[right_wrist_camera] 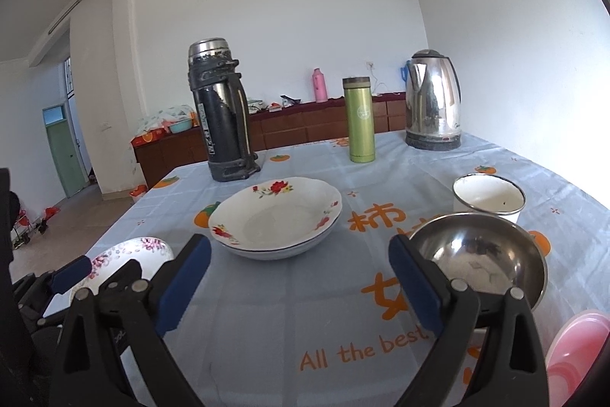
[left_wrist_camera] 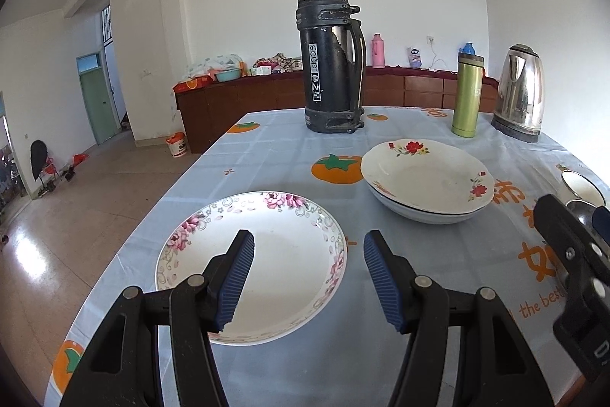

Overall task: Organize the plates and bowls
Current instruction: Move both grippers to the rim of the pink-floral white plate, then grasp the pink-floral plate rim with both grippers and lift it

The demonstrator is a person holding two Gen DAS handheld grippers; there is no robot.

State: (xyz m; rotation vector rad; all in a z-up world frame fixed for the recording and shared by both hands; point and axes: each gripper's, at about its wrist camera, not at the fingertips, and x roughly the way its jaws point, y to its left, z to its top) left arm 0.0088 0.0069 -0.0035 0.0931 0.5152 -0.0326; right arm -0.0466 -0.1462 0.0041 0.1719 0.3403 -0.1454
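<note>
Nearby, white pink-flowered plate (left_wrist_camera: 267, 266), unheld.

Left claw (left_wrist_camera: 309, 246): black plastic linkage arms, silver round pivot pins, ribbed blue rubber pads (left_wrist_camera: 238, 273). Right claw (right_wrist_camera: 299, 262): same black arms, silver pins, blue pads (right_wrist_camera: 187, 283).

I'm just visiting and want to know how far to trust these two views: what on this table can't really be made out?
- Pink plastic dish, right wrist view: cut off by the picture's edge.
- Stack under the red-flowered white plate: only rims show, count unclear.
- Pink-flowered white plate, left wrist view: near rim hidden by the open left tool.
- Shiny steel bowl: near side hidden by the right tool's finger.
</note>
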